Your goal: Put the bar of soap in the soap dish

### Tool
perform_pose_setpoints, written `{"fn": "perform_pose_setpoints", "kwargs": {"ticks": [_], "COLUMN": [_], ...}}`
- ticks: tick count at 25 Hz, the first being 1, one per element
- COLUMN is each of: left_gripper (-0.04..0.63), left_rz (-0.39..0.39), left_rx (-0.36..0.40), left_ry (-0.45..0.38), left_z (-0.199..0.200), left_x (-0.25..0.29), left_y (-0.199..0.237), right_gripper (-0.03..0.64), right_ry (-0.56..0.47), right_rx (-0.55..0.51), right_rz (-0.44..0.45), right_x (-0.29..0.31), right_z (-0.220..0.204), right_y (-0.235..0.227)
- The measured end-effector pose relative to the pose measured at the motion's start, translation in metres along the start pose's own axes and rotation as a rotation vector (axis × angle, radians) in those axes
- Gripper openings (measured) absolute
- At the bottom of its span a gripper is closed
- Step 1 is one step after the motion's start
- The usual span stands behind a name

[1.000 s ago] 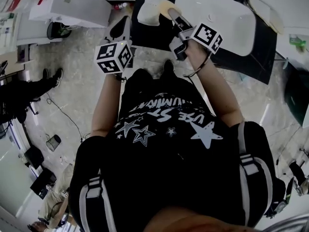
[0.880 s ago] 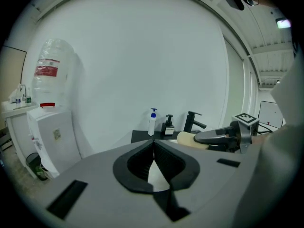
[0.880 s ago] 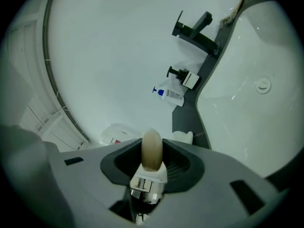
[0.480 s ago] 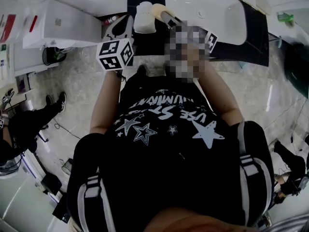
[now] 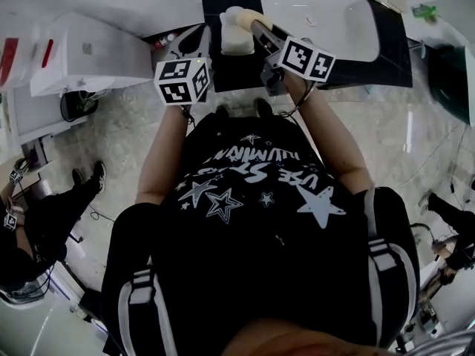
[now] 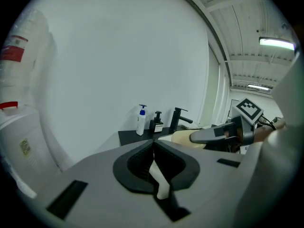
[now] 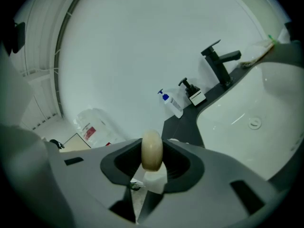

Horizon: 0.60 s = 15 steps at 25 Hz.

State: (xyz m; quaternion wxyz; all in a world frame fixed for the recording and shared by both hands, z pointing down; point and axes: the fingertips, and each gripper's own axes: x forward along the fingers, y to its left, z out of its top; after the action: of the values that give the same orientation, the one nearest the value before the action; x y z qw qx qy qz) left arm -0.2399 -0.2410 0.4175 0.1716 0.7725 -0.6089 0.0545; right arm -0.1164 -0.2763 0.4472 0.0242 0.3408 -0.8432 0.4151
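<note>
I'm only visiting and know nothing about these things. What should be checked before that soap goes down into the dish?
1. Grip on the soap: ok. The right gripper has its jaws clamped on the bar of soap.
2. Soap dish in sight: ok. The white soap dish sits left of the basin.
3. Soap lined up over the dish: cannot tell. The head view shows them close together, not the exact overlap.
4. Dish empty: cannot tell. Its inside does not show.
5. Left gripper out of the way: ok. The left gripper is shut on nothing, off to the dish's left.
</note>
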Motion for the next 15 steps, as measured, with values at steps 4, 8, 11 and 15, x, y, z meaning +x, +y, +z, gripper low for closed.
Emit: {"fn": "perform_pose_setpoints", "kwargs": {"ticks": [4,8,11,15], "left_gripper": [0.012,0.012,0.012,0.012], "left_rz": [-0.050,-0.099,-0.126,-0.152], "left_rx": [-0.003,0.001,0.003,0.010], "left_ry": [0.011,0.029,0.044,0.055], "left_z": [-0.004,-0.008,-0.010,-0.013], "left_x": [0.004,0.015,0.020,0.025], "left_y": [0.010,0.011,0.012,0.013], "right_gripper": [0.127,0.129,0.129,0.128], "right_ry": [-0.004,0.019,0.070,0.127], "right_rx": [-0.019,-0.124,-0.273,-0.419], "right_rz": [-0.082,-0.136,-0.197,-0.241], "right_x": [0.006,0.014,0.020,0.027], "right_z": [-0.003,-0.006,-0.012,-0.016], "right_y": [-0.003,-0.006,-0.010,-0.015]}}
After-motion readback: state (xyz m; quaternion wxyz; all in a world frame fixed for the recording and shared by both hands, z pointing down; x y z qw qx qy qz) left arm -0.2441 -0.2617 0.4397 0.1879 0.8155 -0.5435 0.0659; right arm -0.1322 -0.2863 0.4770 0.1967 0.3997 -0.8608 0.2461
